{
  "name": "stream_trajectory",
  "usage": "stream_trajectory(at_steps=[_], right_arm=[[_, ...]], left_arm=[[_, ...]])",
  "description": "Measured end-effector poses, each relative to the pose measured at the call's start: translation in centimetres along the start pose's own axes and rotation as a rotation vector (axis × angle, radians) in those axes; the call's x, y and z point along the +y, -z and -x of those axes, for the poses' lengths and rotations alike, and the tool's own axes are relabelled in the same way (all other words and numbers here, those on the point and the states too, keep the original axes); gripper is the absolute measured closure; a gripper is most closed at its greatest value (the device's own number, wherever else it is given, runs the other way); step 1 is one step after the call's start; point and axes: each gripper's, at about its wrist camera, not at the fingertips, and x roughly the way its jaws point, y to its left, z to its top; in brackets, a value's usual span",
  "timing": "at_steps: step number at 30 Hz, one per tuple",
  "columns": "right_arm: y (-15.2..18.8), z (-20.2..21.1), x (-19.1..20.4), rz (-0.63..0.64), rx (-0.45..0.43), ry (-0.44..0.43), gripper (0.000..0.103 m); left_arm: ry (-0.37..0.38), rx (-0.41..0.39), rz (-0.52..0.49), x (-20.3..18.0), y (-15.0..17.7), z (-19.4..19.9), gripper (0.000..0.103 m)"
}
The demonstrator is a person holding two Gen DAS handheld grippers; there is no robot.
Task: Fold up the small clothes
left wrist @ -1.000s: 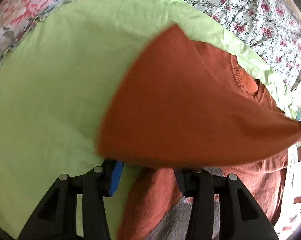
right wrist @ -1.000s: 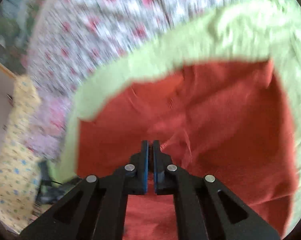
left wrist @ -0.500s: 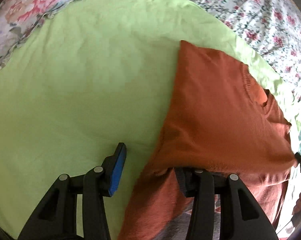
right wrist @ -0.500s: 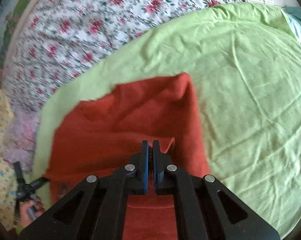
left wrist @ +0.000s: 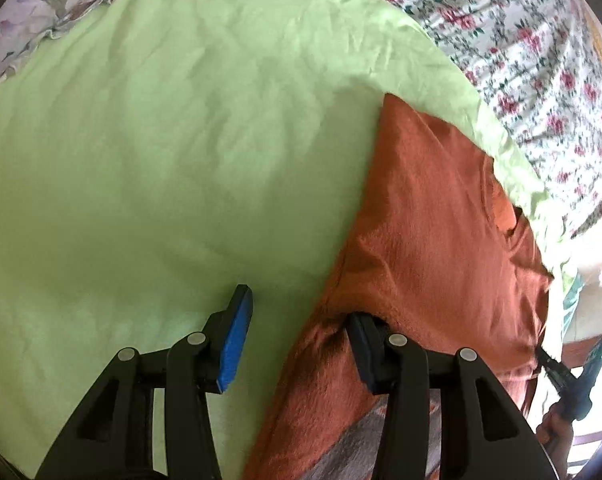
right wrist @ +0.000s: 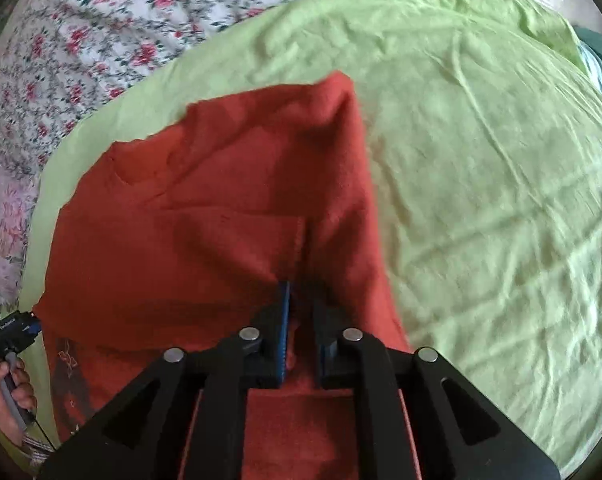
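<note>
Left wrist view showed the left tool (left wrist: 297, 328) with its jaws apart, low over a light green sheet (left wrist: 161, 140) spread on a bed with a flowered cover (left wrist: 521, 32). One blue pad stood over the bare sheet, and the other finger was tucked under the edge of a folded layer of the orange shirt (left wrist: 433, 240). Nothing was pressed between the two pads. The shirt lay on the sheet near its border with the flowered cover, folded along one long edge, with its neck opening visible near the far side.

In the right wrist view, the right tool (right wrist: 301, 312) was opening, with only a narrow gap between its fingers. A small ridge of the orange shirt (right wrist: 221, 208) stood between them, but the pads did not seem to press it. At the left edge of this view, a hand (right wrist: 11, 396) held the handle of the other tool.
</note>
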Motion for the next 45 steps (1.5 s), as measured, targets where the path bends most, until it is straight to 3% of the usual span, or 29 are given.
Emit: stream_trajectory(at_steps=[6, 8, 10, 11, 19, 24, 28, 32, 37, 38, 42, 45], right_arm=[[2.4, 3.6, -1.8, -0.061, 0.007, -0.010, 0.090], [3.4, 4.5, -1.7, -0.058, 0.019, -0.024, 0.083], [4.6, 5.4, -1.3, -0.050, 0.027, -0.045, 0.060], [5.3, 5.8, -1.0, -0.042, 0.032, -0.060, 0.056], [11.7, 9.6, 1.7, 0.065, 0.089, -0.051, 0.054], [15.8, 11.1, 2.2, 0.099, 0.122, 0.065, 0.054], [19.0, 11.7, 1.7, 0.084, 0.156, 0.106, 0.053], [21.7, 11.8, 1.2, 0.152, 0.179, 0.254, 0.053], [23.0, 14.0, -2.0, 0.068, 0.162, 0.350, 0.053], [23.0, 14.4, -2.4, 0.047, 0.153, 0.342, 0.053], [22.9, 15.2, -3.0, -0.055, 0.118, 0.149, 0.053], [23.2, 13.9, -3.0, -0.093, 0.141, 0.091, 0.053]], left_arm=[[-0.030, 0.050, -0.100, -0.6, 2.3, 1.2, 0.048], [-0.036, 0.064, -0.133, -0.8, 3.5, 1.6, 0.046], [-0.036, 0.079, -0.150, -0.9, 4.7, 2.0, 0.044], [-0.032, 0.088, -0.154, -0.8, 5.3, 2.2, 0.044], [0.000, 0.144, -0.210, 0.1, 11.7, 5.2, 0.037], [0.017, 0.198, -0.223, 1.6, 16.7, 6.9, 0.032], [0.005, 0.208, -0.263, 2.2, 20.3, 7.8, 0.028], [-0.023, 0.224, -0.315, 2.3, 22.8, 8.5, 0.025], [-0.009, 0.251, -0.300, 3.5, 25.0, 9.3, 0.023], [-0.004, 0.253, -0.294, 3.8, 25.3, 9.3, 0.023], [0.025, 0.240, -0.269, 4.1, 25.3, 9.3, 0.023], [0.075, 0.231, -0.245, 4.5, 25.3, 9.3, 0.025]])
